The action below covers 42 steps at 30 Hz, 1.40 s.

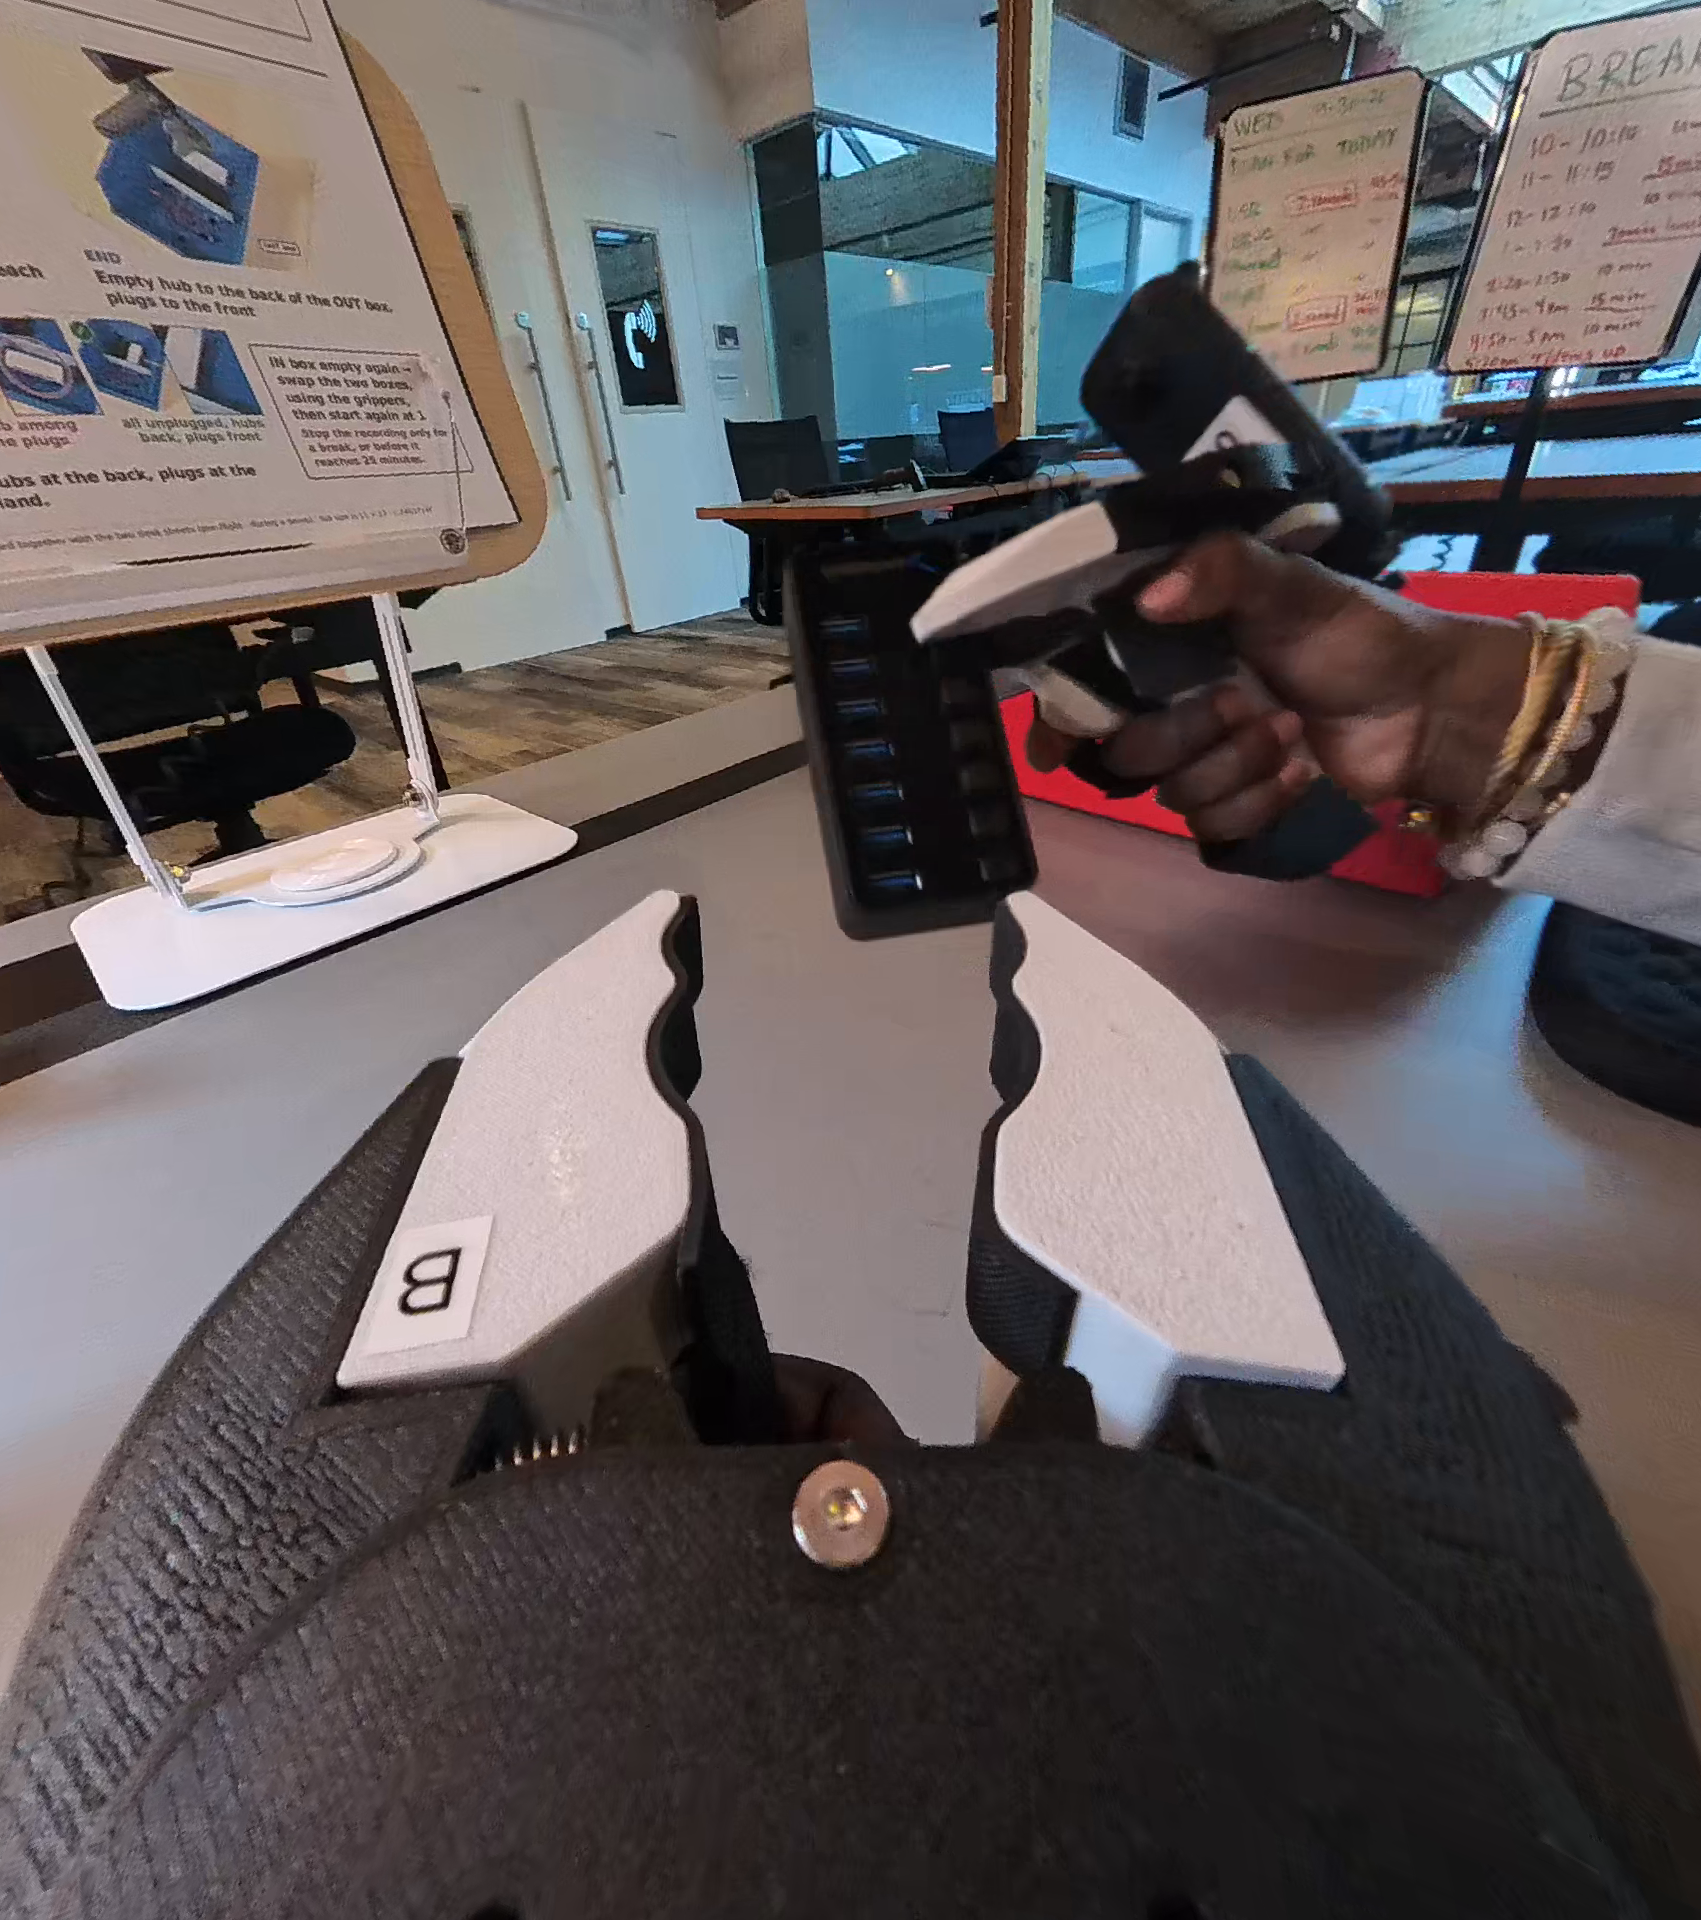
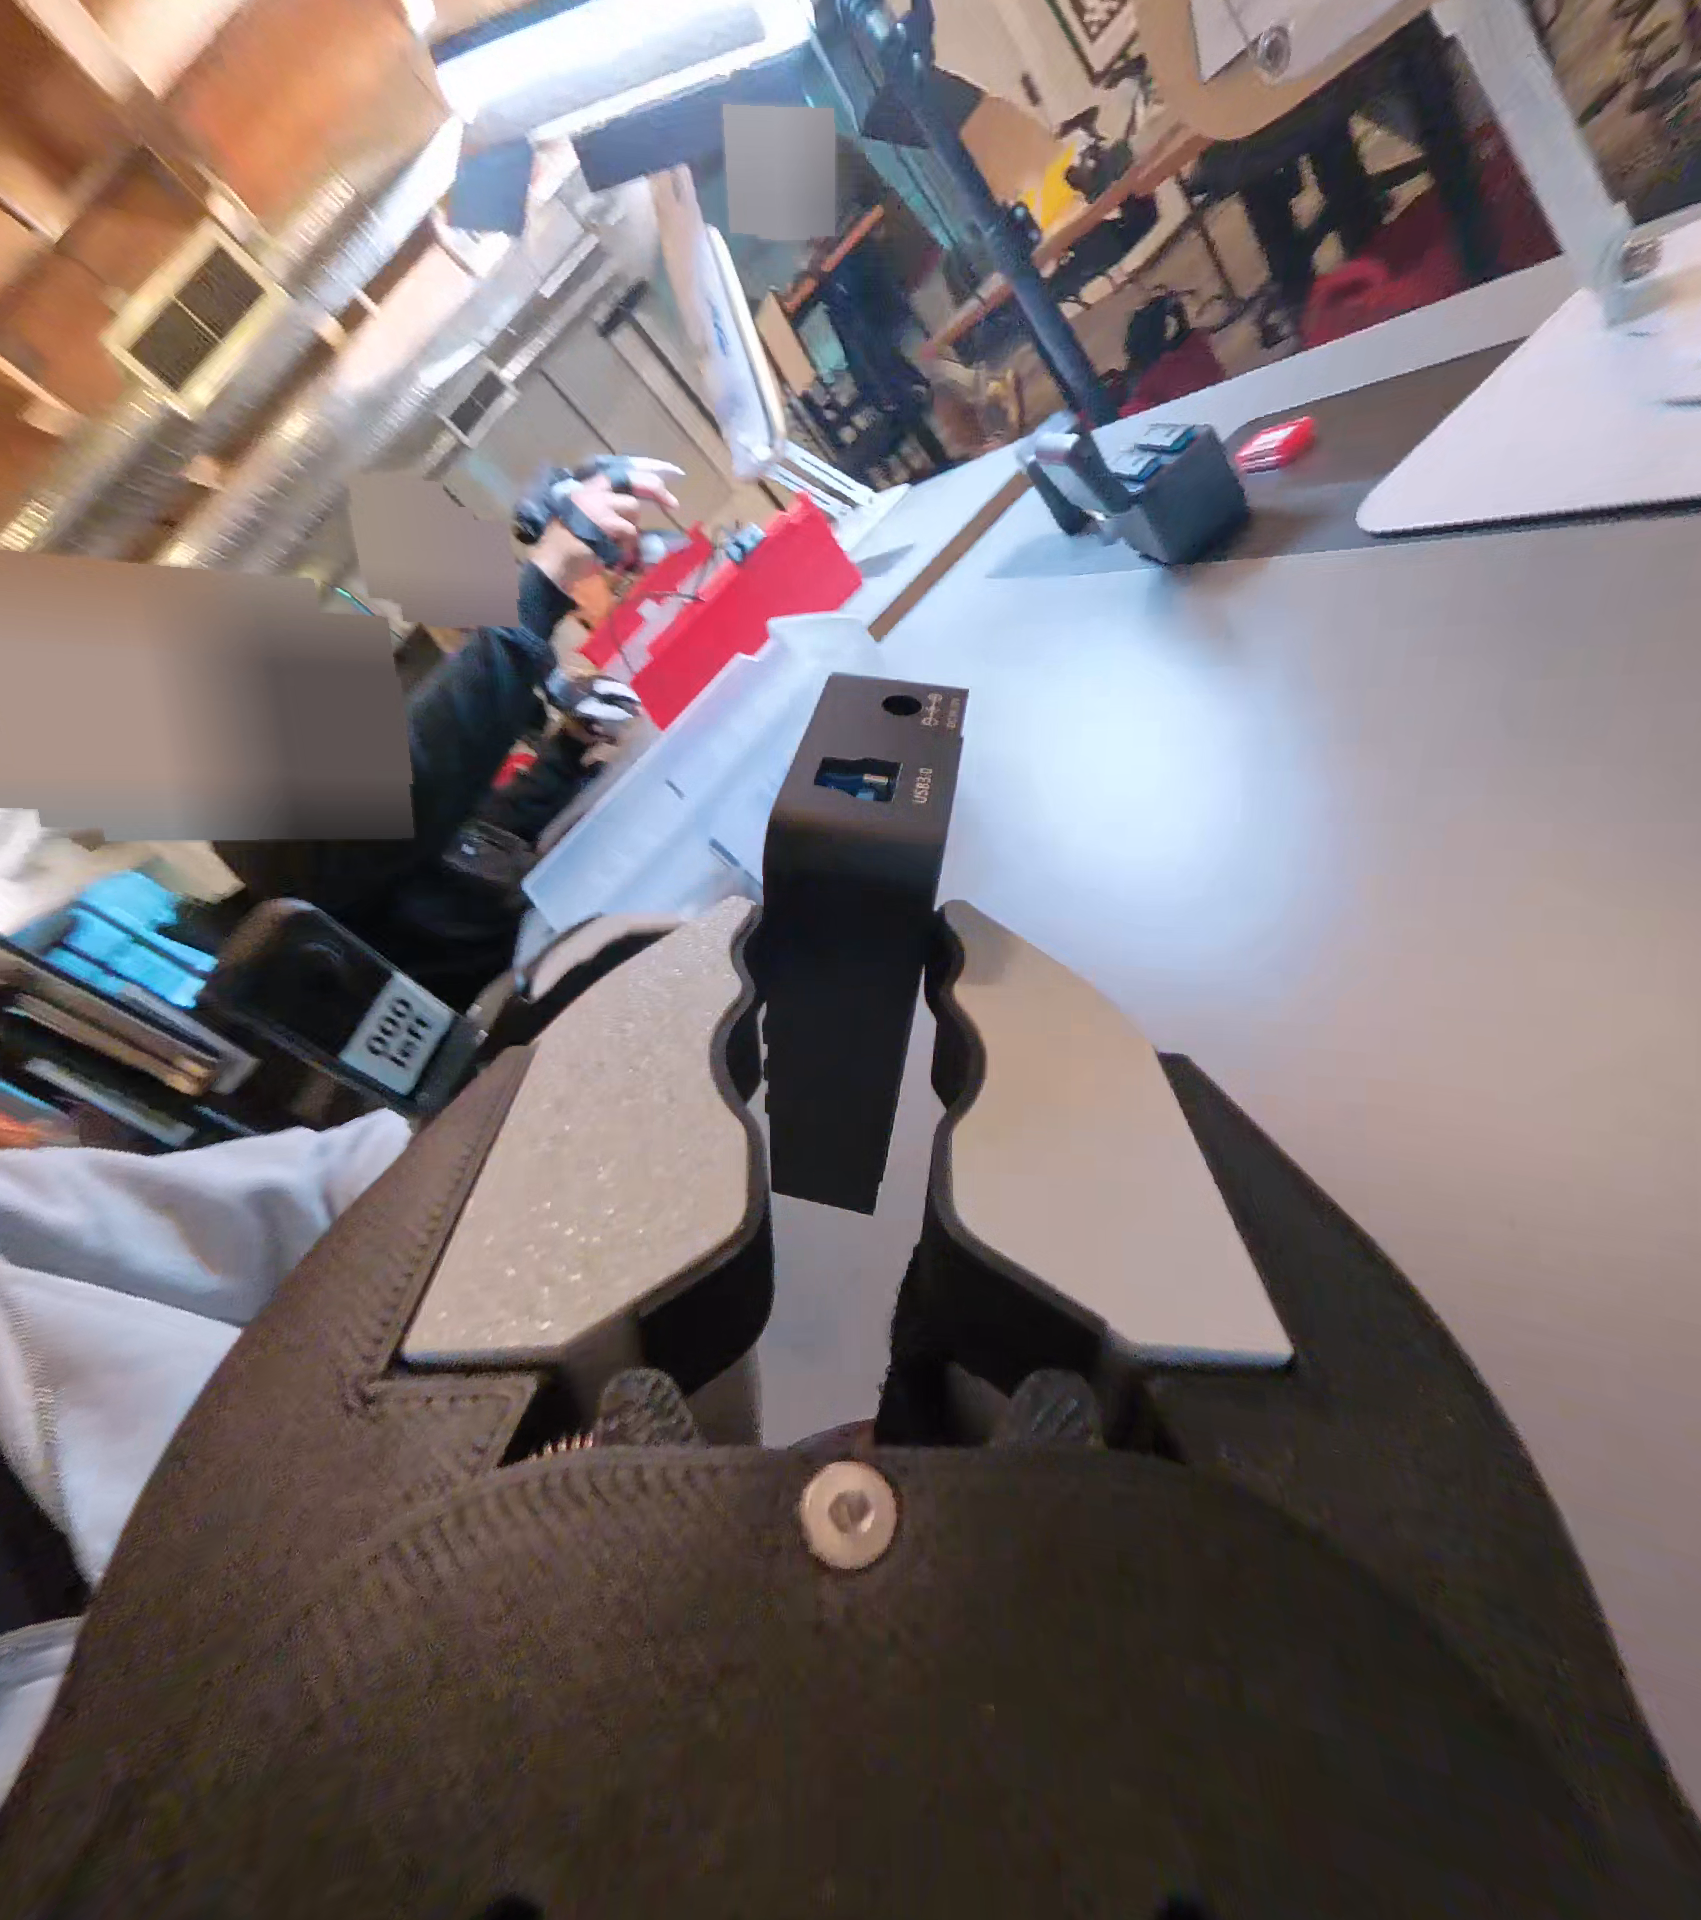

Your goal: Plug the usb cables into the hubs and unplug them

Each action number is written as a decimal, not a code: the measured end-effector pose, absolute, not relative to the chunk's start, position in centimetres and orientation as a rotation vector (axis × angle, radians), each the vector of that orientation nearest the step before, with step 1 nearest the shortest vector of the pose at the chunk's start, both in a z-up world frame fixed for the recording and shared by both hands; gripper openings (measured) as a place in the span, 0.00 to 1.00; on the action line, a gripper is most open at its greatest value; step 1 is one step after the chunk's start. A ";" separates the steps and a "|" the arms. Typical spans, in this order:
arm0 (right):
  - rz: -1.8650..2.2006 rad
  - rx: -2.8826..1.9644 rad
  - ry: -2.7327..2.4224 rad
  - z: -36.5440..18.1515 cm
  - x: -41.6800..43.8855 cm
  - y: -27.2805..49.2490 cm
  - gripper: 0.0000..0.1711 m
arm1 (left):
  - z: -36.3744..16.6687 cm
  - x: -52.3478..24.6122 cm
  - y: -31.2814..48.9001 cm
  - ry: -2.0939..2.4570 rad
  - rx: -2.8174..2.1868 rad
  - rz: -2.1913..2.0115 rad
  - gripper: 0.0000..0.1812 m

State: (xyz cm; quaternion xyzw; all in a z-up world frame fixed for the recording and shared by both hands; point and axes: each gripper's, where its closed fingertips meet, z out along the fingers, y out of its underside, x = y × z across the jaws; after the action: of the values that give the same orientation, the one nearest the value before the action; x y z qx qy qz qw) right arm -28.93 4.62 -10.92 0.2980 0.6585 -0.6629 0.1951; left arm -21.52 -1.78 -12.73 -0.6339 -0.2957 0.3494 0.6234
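Your right claw (image 2: 841, 935) is clenched on the black USB hub (image 1: 903, 748), holding it in the air above the desk (image 1: 825, 1195), long axis near vertical. Your left claw (image 1: 841, 925), spread and empty, sits just below its lower end.

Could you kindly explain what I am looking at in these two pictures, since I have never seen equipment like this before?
There is no robot here: a person holds a two-finger gripper in each hand, and each gripper carries a camera looking forward along its fingers. The left camera shows the left gripper open and empty above a grey table. Ahead, the right gripper in the person's hand holds a black USB hub in the air. The right camera shows that same hub clamped between its own fingers. On the table stand a white stand bearing an instruction sheet and a red box.
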 end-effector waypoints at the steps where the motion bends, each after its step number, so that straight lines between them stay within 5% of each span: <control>1: -1.844 0.834 1.808 -10.9 -29.2 4.5 0.17 | -12.8 -21.5 -1.8 -0.681 -1.456 0.801 0.30; 8: -1.852 0.762 1.865 -11.9 -28.8 4.5 0.17 | -13.0 -21.7 -1.8 -0.691 -1.460 0.791 0.30; 15: -2.214 0.234 2.508 -13.5 -29.2 5.4 0.17 | -13.2 -21.7 -1.7 -0.675 -1.476 0.806 0.29; 29: -2.101 0.446 2.625 -16.8 -31.8 6.4 0.18 | -13.4 -21.5 -1.3 -0.641 -1.511 0.832 0.29; 38: -2.586 0.543 2.435 -11.2 -32.1 7.7 0.67 | -13.2 -21.1 -0.8 -0.607 -1.514 0.814 0.30; 42: -2.863 0.574 2.312 -8.6 -32.0 8.6 0.75 | -12.9 -20.6 -0.2 -0.579 -1.527 0.786 0.32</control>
State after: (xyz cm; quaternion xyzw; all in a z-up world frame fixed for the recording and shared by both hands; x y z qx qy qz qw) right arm -32.02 8.61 -8.56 0.1476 0.5945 -0.7363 -0.2874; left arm -20.57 -0.23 -12.94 -0.6630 -0.2515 0.3415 0.6169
